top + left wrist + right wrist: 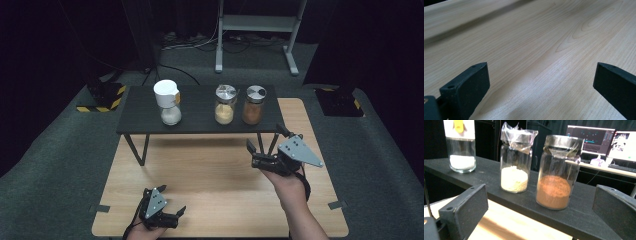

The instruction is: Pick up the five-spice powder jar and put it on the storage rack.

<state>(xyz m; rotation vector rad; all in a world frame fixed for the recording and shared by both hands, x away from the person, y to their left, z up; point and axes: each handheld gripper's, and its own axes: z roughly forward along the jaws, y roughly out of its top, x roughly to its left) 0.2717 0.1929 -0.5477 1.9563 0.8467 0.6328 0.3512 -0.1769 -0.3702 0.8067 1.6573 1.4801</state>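
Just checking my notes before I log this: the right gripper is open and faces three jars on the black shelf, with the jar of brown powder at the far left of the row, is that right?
Not quite. The right gripper is open and faces three jars on the black shelf, but the jar of brown powder stands at the far right of the row, as the high view shows. The far left place belongs to the jar of white powder.

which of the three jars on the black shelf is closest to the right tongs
The jar of reddish-brown powder, rightmost on the black shelf, stands nearest the open right tongs; the others hold pale contents.
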